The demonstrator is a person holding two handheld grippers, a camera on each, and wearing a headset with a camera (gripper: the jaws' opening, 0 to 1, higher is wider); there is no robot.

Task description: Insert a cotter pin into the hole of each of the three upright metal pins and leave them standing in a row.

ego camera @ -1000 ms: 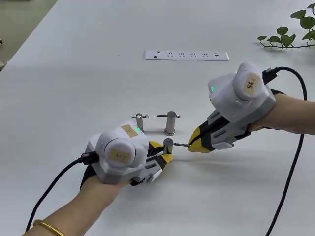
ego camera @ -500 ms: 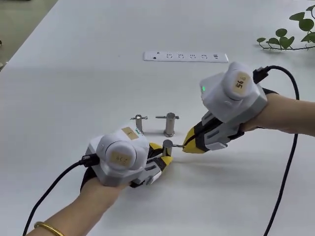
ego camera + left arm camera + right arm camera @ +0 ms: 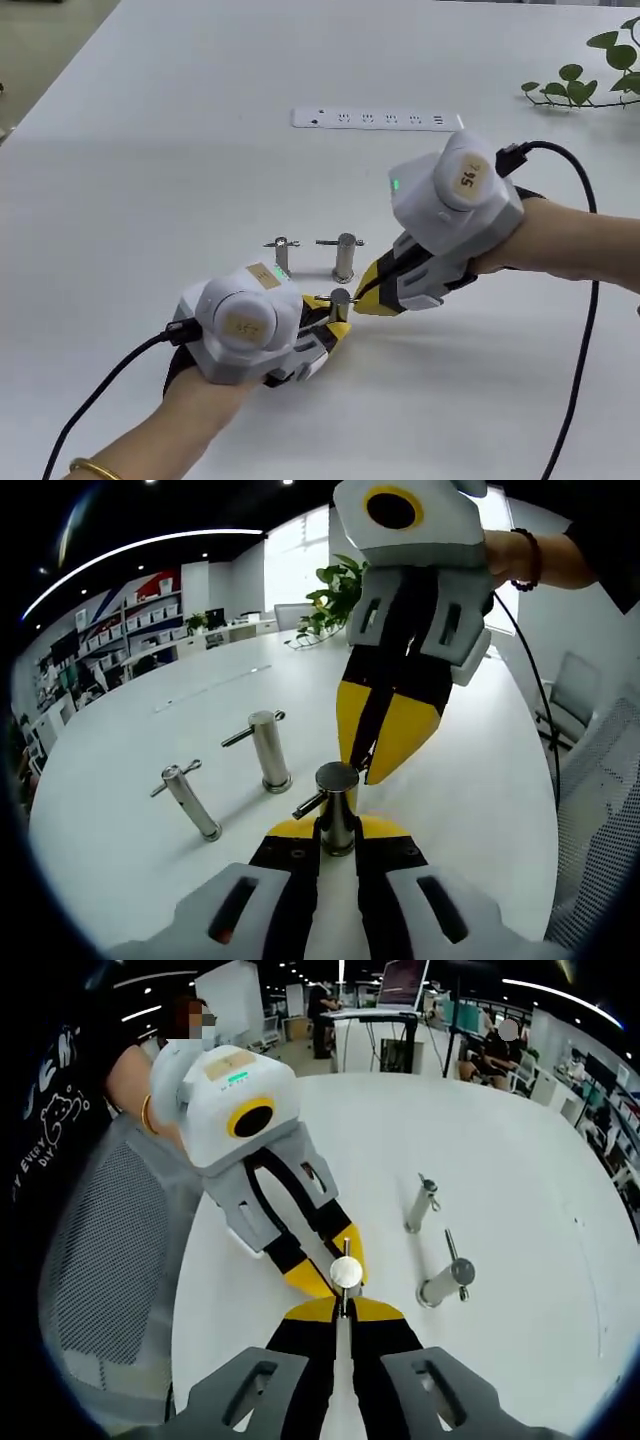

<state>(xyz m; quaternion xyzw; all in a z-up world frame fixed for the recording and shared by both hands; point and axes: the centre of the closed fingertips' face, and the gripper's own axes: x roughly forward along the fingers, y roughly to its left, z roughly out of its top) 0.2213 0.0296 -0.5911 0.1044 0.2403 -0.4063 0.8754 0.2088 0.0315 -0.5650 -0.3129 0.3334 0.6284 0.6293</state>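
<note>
The near pin point(image 3: 338, 798) is held upright on the bench point(image 3: 180, 170) by the left gripper point(image 3: 338, 832). Its jaws are closed against the lower shaft from both sides. The right gripper point(image 3: 343, 1307) is set against the pin from the opposite side, and its yellow tips lie just beside the pin's head. Its jaws are pinched almost together, with only a thin gap, on a cotter pin point(image 3: 307, 806). The cotter pin is passed through the hole below the head of the near pin, and its end is seen sticking out on the side away from the right gripper.

Two more pins are seen standing upright just behind: a middle pin point(image 3: 345, 258) and, to its left, a far pin point(image 3: 281, 254). Each is crossed near its top by a cotter pin of its own. The near pin is placed in front of the middle pin rather than in line with the other two.

A power strip point(image 3: 377, 119) is laid flat well beyond the pins. Plant leaves point(image 3: 590, 75) are seen at the far right of the bench.
</note>
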